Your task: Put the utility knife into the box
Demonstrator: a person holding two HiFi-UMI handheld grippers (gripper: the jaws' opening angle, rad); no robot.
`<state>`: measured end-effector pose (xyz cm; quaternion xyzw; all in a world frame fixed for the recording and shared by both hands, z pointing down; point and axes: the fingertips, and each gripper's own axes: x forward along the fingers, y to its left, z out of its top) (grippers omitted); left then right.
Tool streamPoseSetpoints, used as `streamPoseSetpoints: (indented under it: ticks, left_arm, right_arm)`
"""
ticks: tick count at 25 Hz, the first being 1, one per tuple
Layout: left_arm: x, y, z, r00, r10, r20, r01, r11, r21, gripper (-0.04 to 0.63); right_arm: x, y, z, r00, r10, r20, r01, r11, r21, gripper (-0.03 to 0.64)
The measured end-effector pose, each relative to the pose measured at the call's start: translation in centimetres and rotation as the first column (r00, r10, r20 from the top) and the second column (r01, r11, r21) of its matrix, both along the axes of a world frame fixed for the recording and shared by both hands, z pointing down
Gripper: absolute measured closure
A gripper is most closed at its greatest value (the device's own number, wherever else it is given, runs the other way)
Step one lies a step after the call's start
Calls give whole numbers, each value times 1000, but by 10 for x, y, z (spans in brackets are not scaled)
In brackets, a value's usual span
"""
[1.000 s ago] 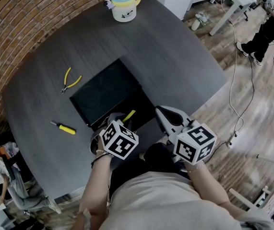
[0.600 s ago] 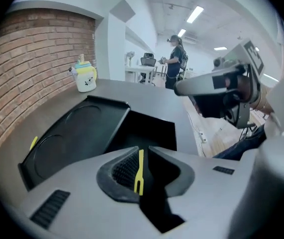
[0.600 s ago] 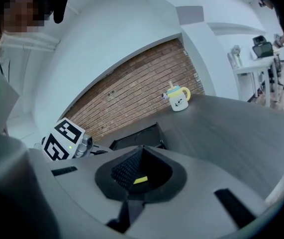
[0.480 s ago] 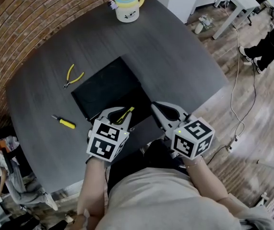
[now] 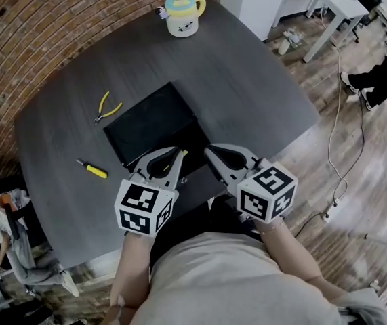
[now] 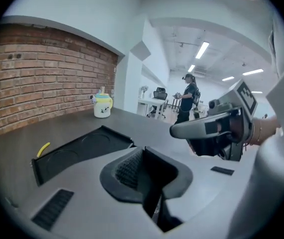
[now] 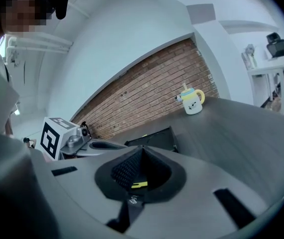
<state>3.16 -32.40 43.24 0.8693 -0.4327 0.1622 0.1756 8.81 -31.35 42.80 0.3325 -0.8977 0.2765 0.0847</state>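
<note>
The black box (image 5: 149, 120) lies open in the middle of the dark round table (image 5: 247, 80). The yellow utility knife (image 5: 179, 156) shows as a small strip in the box's near part, right beside my left gripper (image 5: 168, 153). That gripper's jaws meet with nothing between them in the left gripper view (image 6: 142, 151). My right gripper (image 5: 213, 151) hovers at the box's near right corner, also shut and empty. The knife (image 7: 139, 184) shows through the right gripper's (image 7: 142, 149) jaw recess. The box (image 6: 82, 148) lies ahead on the left in the left gripper view.
Yellow-handled pliers (image 5: 107, 107) lie left of the box, and a yellow screwdriver (image 5: 91, 170) lies near the table's left edge. A white and yellow mug (image 5: 182, 13) stands at the far edge. A person (image 5: 383, 66) stands on the wooden floor at right.
My left gripper has drawn back toward me and turned, its cube moving down and left. The knife stays at the box's near part. The right gripper has shifted slightly left.
</note>
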Motion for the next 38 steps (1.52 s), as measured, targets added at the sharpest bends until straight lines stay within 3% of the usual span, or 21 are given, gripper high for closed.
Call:
streamPoseSetpoints:
  ticks: [6,16,25,38]
  left_arm:
    - [-10,6,0,997,-82,-8,82,996,-26,563]
    - [-12,11,-2,996,-94,3,94,996,-12,563]
    - [-24,2,-15,986,-161,-33,163,986,41,563]
    - [-38,0,-6,975,-214,-54,215,977,8,563]
  right_arm:
    - [0,3,-7,1000,-26,3,26,999,27,612]
    - [4,2,-12,1000,-13,7,13,998,61,612]
    - [-6,-4,-9,999,-45,-6,45,998,50,612]
    - [-23,-4,1,991,-124,-48,126,991,43,612]
